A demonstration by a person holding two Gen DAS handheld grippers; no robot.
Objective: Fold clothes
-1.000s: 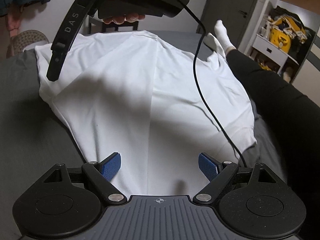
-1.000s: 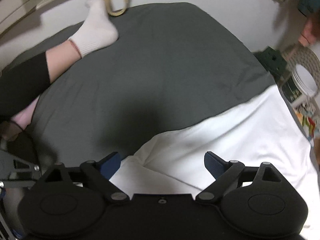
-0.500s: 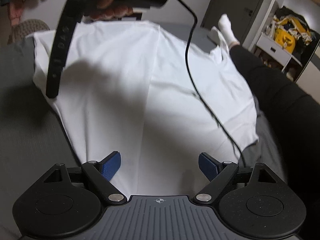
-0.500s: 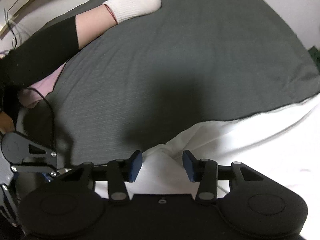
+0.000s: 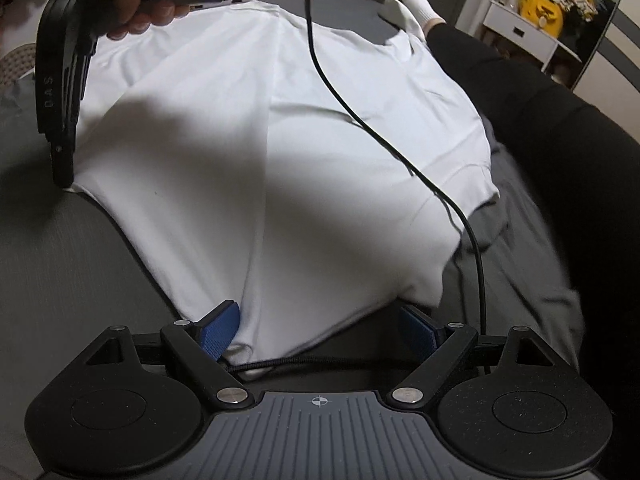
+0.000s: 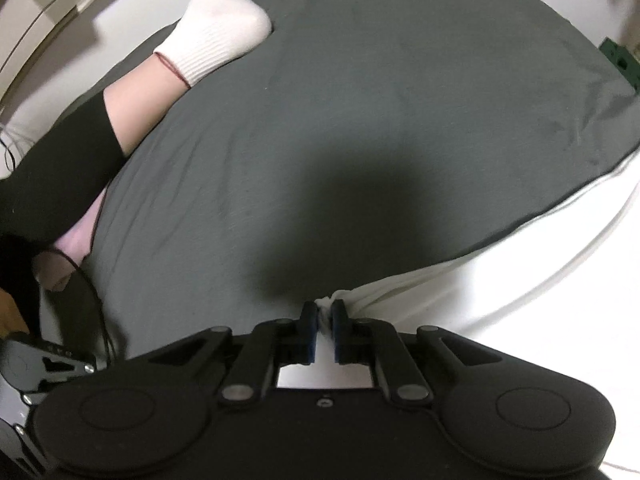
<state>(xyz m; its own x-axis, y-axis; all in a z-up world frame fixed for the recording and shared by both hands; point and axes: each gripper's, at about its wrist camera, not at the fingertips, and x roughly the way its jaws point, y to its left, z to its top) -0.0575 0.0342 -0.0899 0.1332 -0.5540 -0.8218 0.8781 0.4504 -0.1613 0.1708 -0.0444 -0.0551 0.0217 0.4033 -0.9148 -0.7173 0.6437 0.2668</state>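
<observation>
Two grippers work a white T-shirt (image 5: 280, 140) spread flat on a grey bed sheet (image 6: 380, 120), and the fold looks barely begun. The right gripper (image 6: 325, 326) has its blue pads drawn narrow onto a small bunch of the shirt's edge, pinching cloth where white fabric meets the sheet. The left gripper (image 5: 320, 328) stands wide apart at the shirt's near edge, one blue pad (image 5: 220, 330) touching the fabric and the other (image 5: 418, 332) just off the hem, gripping nothing. The step in hand reads as securing two holds on the garment before lifting one side over; the next move likely calls for the left tongs to close on the near edge so both points rise together and the cloth does not sag or twist. Only the left wrist view shows the whole shirt, its centre crease, the person's hand (image 5: 132, 12) holding the other tool above the shirt's far side, and a black cable (image 5: 360, 120) trailing across the fabric, which could snag in a fold. Only the right wrist view confirms the pinch itself, and shows the bare sheet beyond the shirt, with a leg in a white sock (image 6: 216, 36) resting at its far side.
</observation>
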